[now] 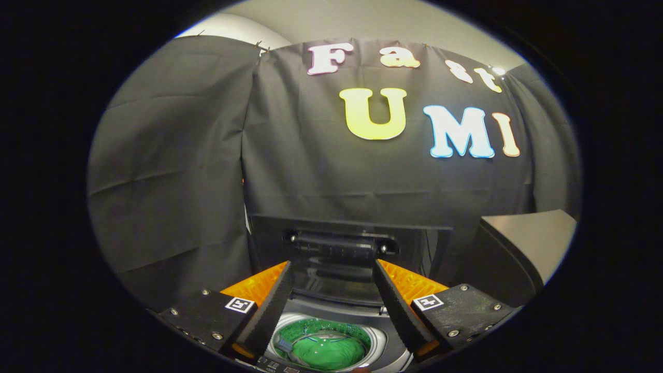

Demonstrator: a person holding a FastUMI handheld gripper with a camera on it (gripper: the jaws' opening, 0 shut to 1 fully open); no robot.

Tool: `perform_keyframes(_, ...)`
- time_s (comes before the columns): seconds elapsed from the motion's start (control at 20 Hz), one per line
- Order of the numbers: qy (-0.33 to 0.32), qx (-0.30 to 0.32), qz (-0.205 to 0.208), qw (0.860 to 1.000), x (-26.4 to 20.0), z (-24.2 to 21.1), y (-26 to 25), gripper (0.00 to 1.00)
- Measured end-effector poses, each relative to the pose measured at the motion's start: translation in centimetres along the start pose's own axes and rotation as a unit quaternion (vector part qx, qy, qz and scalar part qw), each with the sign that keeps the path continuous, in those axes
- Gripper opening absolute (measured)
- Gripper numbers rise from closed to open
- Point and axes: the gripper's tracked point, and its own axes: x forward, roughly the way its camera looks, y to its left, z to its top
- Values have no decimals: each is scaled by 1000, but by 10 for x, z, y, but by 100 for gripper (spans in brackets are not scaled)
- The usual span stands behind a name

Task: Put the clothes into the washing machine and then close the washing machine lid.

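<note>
Our gripper [331, 269] is wide open, empty; raised lid [342, 246] stands just beyond the fingers, green clothes [323, 349] in the drum below them.

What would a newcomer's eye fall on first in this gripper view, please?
Probably the green clothes lying in the washing machine drum, low between the fingers. Next, the raised lid standing upright just beyond the fingertips, its dark handle facing the open, empty gripper.

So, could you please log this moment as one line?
claw: open, holding nothing | green clothes: inside washing machine drum | lid: raised, beyond the fingers | next: close lid
</note>
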Motion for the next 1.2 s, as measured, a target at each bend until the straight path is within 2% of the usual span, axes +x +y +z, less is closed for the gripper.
perform_keyframes(0.2,-28,1,3,1000,13,40,0,96)
perform_keyframes(0.4,-17,18,-1,1000,42,61,-6,96)
perform_keyframes(0.8,54,47,-19,997,101,56,-7,96)
perform_keyframes(1.05,122,71,-28,990,138,48,-3,96)
perform_keyframes(1.2,168,65,-28,983,156,38,3,96)
